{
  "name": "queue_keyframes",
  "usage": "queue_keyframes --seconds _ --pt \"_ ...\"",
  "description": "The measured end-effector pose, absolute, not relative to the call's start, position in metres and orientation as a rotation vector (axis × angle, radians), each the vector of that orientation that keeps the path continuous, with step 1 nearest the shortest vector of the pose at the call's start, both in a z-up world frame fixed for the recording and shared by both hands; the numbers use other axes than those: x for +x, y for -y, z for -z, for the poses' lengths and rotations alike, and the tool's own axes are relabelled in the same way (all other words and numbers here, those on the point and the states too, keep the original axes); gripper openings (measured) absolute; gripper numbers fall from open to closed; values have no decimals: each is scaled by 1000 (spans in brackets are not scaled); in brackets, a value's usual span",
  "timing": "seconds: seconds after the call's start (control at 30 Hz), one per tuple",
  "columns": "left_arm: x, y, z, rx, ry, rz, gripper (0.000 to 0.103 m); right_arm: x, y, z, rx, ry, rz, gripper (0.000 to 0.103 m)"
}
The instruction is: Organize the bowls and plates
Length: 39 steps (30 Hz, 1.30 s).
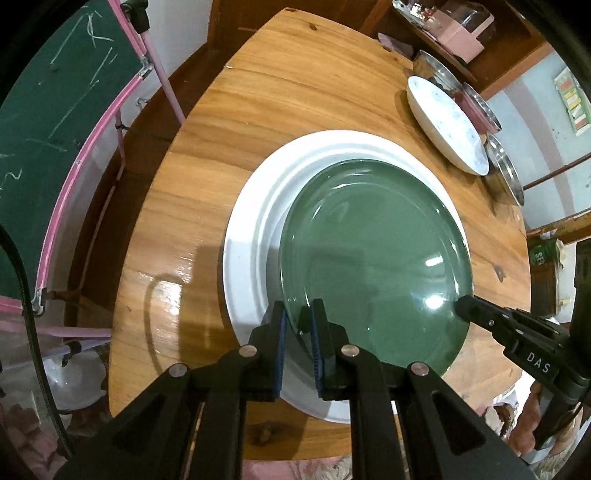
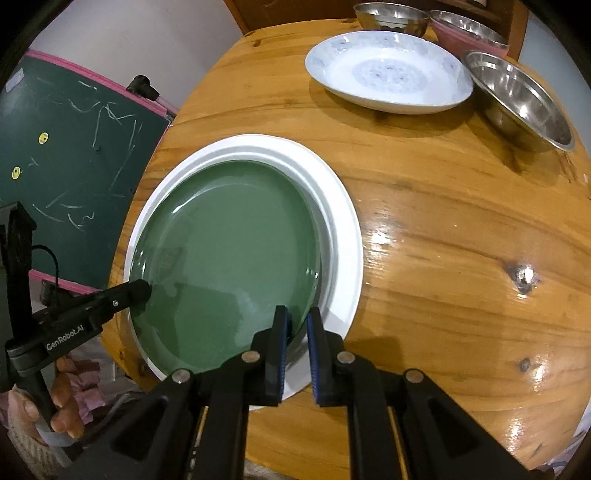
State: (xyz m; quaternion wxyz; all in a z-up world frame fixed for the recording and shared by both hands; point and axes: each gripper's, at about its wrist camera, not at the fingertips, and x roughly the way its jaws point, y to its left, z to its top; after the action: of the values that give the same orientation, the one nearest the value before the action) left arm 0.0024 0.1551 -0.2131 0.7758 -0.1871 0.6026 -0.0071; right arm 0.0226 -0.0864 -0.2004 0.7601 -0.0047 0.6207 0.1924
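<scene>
A green plate (image 1: 373, 251) lies inside a larger white plate (image 1: 243, 266) on the round wooden table (image 1: 258, 110). My left gripper (image 1: 298, 314) is shut on the green plate's near-left rim. My right gripper (image 2: 297, 317) is shut on the same green plate (image 2: 229, 266) at its near-right rim, over the white plate (image 2: 343, 229). Each gripper shows in the other's view: the right one (image 1: 461, 306), the left one (image 2: 146, 290). A white patterned shallow bowl (image 2: 388, 70) sits at the far side; it also shows in the left wrist view (image 1: 447, 122).
Steel bowls (image 2: 521, 99) and a pink bowl (image 2: 469, 33) stand at the table's far right edge. A green chalkboard with a pink frame (image 1: 55, 129) stands left of the table. Bare wood (image 2: 461, 258) lies right of the plates.
</scene>
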Motion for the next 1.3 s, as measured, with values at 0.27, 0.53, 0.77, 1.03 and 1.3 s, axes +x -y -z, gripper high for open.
queue_keyframes --seconds 0.27,0.53,0.77,1.03,1.3 --pt "8 -159 216 -415 -1310 21 11 24 85 204 -25 -1355 -413 11" --pt "11 -151 213 -403 -1318 40 35 27 79 204 -21 -1414 -428 13" --pt "6 -143 184 -334 -1250 20 68 20 80 185 -64 -1369 -437 25" --pt "13 -138 136 -301 -1164 36 72 11 84 150 -148 -1261 -449 30" --pt "42 -120 65 -235 -1038 90 73 20 112 80 -220 -1119 -404 31"
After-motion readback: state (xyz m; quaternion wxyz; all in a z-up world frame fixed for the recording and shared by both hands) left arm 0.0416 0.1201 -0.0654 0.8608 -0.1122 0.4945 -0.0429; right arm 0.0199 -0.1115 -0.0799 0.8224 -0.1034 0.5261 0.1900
